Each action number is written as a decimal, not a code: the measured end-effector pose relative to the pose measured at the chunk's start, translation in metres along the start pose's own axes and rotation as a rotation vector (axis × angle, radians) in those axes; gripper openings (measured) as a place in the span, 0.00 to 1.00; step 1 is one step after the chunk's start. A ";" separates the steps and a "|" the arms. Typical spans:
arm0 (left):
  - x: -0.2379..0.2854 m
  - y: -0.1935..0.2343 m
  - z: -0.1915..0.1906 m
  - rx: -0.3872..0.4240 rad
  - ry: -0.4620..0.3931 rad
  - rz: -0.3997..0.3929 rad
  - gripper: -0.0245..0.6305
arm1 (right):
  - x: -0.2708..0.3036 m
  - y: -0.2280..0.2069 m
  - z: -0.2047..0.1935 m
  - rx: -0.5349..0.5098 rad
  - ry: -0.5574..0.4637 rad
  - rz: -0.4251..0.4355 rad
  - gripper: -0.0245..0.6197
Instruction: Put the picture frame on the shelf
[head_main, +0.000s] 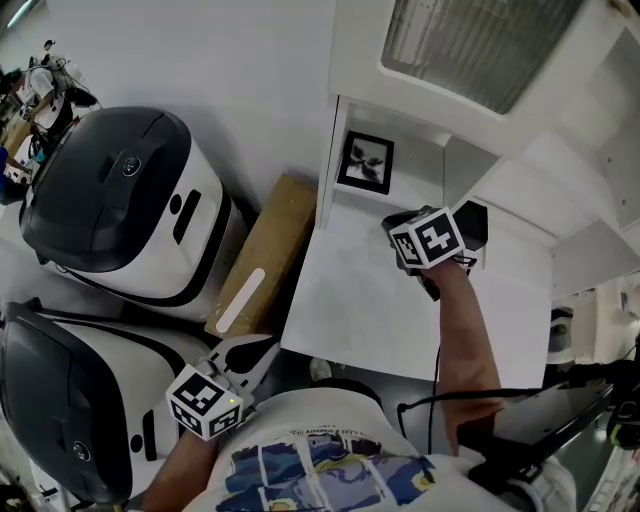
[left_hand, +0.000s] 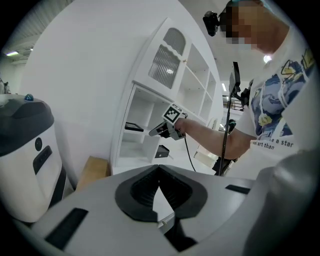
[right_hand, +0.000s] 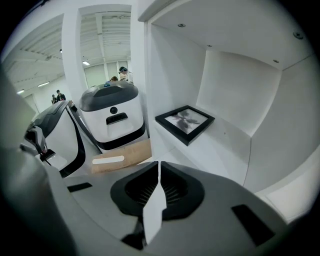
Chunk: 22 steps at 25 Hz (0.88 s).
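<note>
Smooth white shelf (right_hand: 220, 145), square black picture frame (right_hand: 184, 122)

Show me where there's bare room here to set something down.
Bare: the shelf beside the picture frame, toward the compartment's far wall, and the wide white counter in front. Crowded: the floor left of the cabinet, with the cardboard box and two machines.

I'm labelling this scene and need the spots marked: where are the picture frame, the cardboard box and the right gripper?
picture frame (head_main: 366, 162), head view, middle of its picture.
cardboard box (head_main: 272, 245), head view, bare brown top face.
right gripper (right_hand: 158, 167), right gripper view, where its shut jaws meet.
</note>
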<state>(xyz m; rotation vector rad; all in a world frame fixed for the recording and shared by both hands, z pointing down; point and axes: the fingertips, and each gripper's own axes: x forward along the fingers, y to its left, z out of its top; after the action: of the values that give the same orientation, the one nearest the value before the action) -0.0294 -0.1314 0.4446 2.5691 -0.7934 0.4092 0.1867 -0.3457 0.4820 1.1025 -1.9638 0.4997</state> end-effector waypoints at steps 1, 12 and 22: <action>-0.004 -0.001 -0.001 0.007 -0.001 -0.006 0.06 | -0.004 0.005 -0.002 -0.002 -0.002 -0.007 0.09; -0.051 -0.017 -0.014 0.055 -0.016 -0.069 0.06 | -0.039 0.083 -0.033 0.019 -0.069 -0.006 0.09; -0.085 -0.037 -0.032 0.077 -0.020 -0.132 0.06 | -0.078 0.167 -0.082 0.096 -0.164 -0.015 0.08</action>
<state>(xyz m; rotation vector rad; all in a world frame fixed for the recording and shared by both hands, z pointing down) -0.0799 -0.0490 0.4277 2.6825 -0.6208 0.3810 0.1063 -0.1602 0.4756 1.2523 -2.0897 0.5142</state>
